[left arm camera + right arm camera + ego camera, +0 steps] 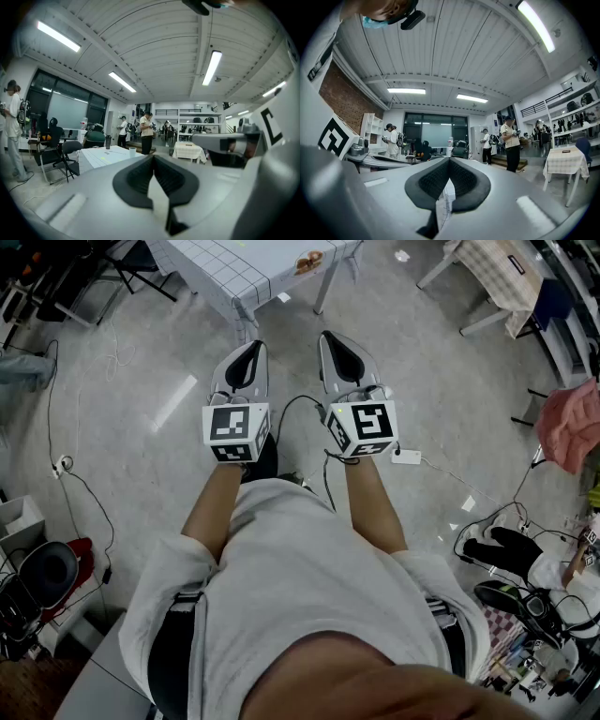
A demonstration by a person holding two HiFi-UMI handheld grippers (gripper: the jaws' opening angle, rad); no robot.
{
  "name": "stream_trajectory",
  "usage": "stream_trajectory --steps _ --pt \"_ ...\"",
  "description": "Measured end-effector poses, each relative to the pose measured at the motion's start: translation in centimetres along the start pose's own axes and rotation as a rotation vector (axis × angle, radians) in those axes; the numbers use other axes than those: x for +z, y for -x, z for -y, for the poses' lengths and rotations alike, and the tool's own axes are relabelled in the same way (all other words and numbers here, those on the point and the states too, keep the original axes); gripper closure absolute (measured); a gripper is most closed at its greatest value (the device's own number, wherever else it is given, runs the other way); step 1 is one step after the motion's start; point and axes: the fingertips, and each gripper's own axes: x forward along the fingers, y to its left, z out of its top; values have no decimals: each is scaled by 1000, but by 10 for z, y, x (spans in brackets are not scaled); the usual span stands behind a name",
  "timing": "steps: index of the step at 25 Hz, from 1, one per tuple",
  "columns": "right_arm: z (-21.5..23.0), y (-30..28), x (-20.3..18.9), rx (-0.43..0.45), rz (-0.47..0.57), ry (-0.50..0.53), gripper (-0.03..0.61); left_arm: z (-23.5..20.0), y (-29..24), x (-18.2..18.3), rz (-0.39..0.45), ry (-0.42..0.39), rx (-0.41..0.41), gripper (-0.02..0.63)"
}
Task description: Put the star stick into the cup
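Note:
Both grippers are held side by side in front of the person's body, above the floor. My left gripper (253, 345) (153, 157) is shut with nothing between its pads. The right gripper (330, 337) (449, 160) is likewise shut and empty. Both point toward a table with a white grid cloth (246, 277) (101, 157) some way ahead. In the left gripper view a small white cup (132, 151) stands on that table beside a dark tumbler (108, 141). A small orange-brown thing (309, 260) lies near the table's edge, too small to identify. No star stick can be made out.
Cables and a white power adaptor (406, 456) lie on the grey floor. A second checked-cloth table (497, 273) (187, 151) stands at the right. Office chairs (65, 152), standing people (146, 131) (512, 143), shelves and a pink cloth (567, 423) ring the room.

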Motion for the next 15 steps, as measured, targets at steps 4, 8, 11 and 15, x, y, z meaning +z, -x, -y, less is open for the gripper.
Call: stream_trajectory --steps 4,8,11,15 --pt "6 -52 -4 16 -11 7 580 -35 -38 3 -1 6 1 611" --pt "14 -117 -12 51 -46 7 580 -76 -85 4 -13 12 7 611" --pt "17 -168 -18 93 -88 -1 580 -109 -116 6 -25 12 12 611" --pt "11 -230 -25 142 -170 50 578 -155 -144 12 -32 31 20 611"
